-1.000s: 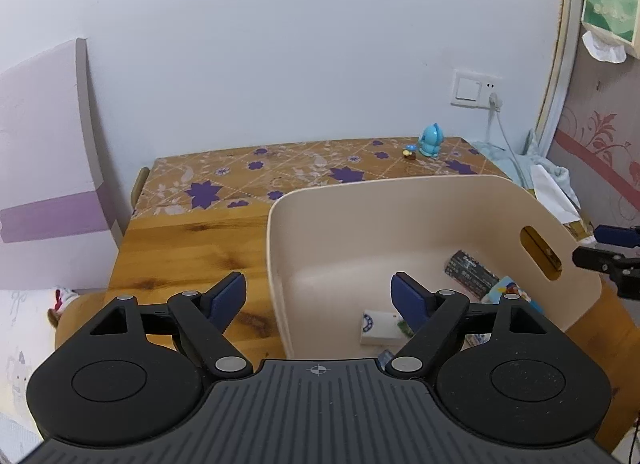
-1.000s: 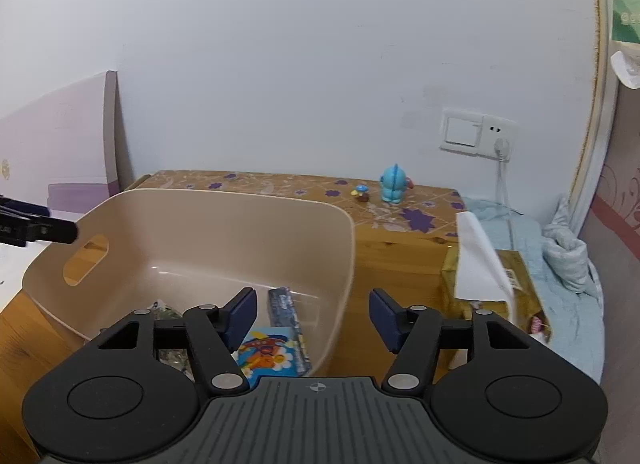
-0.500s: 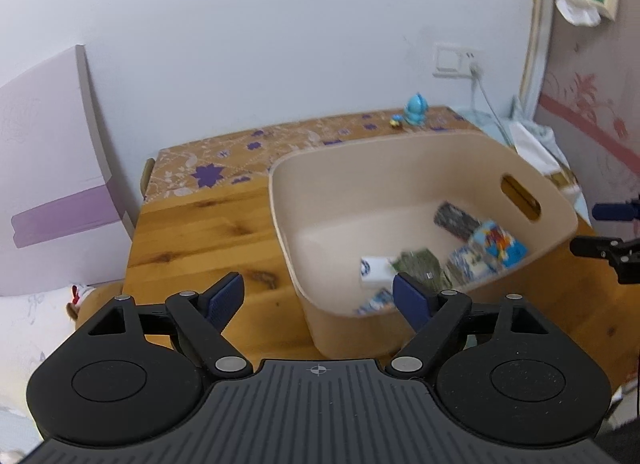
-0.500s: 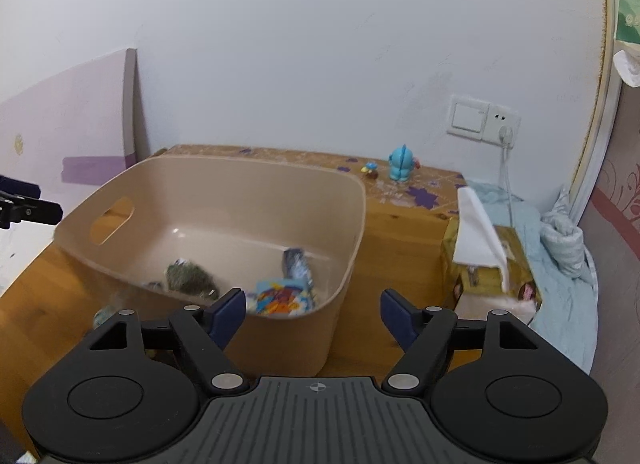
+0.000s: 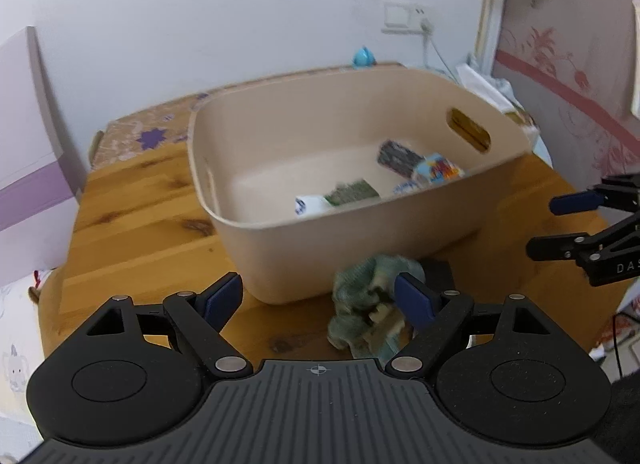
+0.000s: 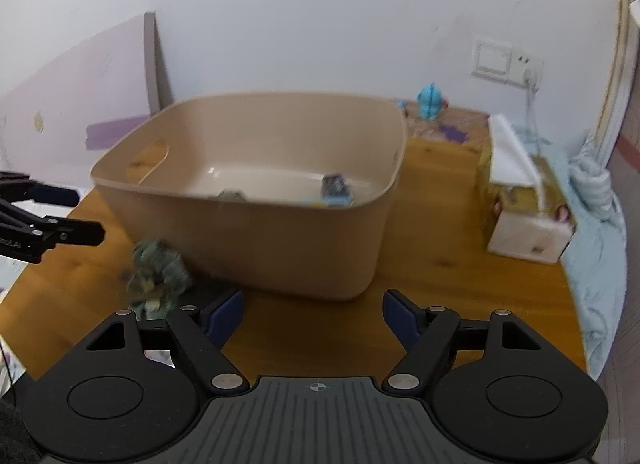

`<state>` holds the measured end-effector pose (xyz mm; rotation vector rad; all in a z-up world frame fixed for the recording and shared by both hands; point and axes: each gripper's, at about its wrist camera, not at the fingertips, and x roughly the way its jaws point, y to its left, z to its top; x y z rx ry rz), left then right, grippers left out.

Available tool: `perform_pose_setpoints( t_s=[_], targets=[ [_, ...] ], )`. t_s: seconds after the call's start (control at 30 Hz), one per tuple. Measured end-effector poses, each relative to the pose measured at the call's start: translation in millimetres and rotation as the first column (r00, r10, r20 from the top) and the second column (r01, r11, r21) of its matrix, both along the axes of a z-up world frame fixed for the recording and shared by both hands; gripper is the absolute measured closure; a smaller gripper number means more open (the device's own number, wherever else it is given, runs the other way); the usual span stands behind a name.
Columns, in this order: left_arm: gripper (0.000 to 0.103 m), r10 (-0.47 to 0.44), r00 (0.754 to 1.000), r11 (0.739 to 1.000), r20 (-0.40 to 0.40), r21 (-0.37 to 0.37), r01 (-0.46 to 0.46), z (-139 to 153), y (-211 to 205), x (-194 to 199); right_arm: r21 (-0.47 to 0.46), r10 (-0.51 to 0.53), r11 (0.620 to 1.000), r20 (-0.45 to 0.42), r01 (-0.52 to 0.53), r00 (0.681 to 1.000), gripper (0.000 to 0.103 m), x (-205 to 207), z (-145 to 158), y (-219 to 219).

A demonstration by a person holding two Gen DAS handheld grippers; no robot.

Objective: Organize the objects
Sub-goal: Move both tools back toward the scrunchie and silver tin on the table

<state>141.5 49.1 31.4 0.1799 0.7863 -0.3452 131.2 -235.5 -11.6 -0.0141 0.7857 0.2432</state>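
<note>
The left gripper [image 5: 318,296] stood wide with nothing between its blue pads, and the right gripper [image 6: 312,314] was likewise wide and empty; its jaws had been opening within the last second, though they had hardly widened since half a second before. The loose thing still outside the beige bin [image 5: 400,240] was a crumpled green cloth [image 5: 370,314], lying on the wooden worktop [image 5: 140,232] just ahead of the left gripper, close against the inner side of its right-hand pad and touching or nearly touching the bin's near wall; from the right gripper it lay ahead and to the left, beyond its left pad. The cloth looked soft and light, likely to sag and trail when lifted, so a pinch on the highest bunched fold near its middle seemed the safest hold, since an edge grip might let it unroll. Inside the bin, ahead of both grippers, lay several small flat packets [image 5: 400,159], blurred but probably light and slippery in their wrappers. The worktop was varnished wood, smooth, with a patterned cover at its far end near a small blue figurine [image 6: 431,101]. To the right of the right gripper stood a tissue box [image 6: 528,223], and beyond it pale blue bedding [image 6: 596,199]. A white wall with a switch and socket [image 6: 506,61] closed the room behind.
</note>
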Motion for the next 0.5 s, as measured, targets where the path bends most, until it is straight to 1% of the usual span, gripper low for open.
perform_pose_setpoints(
  t_s=[0.23,0.3,0.4,0.5],
  targets=[
    [0.019,-0.033,0.998,0.999,-0.052,-0.004,0.033,-23,-6,-3,-0.019,0.063,0.998,-0.076,-0.065,0.995,0.024,-5,-17,17],
    [0.019,-0.064,0.997,0.998,-0.050,0.015,0.065,-27,-9,-4,-0.015,0.076,0.997,-0.094,-0.078,0.993,0.024,-4,-20,20],
    [0.019,-0.096,0.995,0.993,-0.041,0.066,0.098,-35,-18,-6,-0.008,0.107,0.994,-0.123,-0.108,0.987,0.024,-1,-26,26],
    [0.024,-0.133,0.990,0.988,-0.046,0.077,0.137,-39,-23,-8,-0.024,0.155,0.987,-0.147,-0.161,0.977,0.024,1,-30,35]
  ],
)
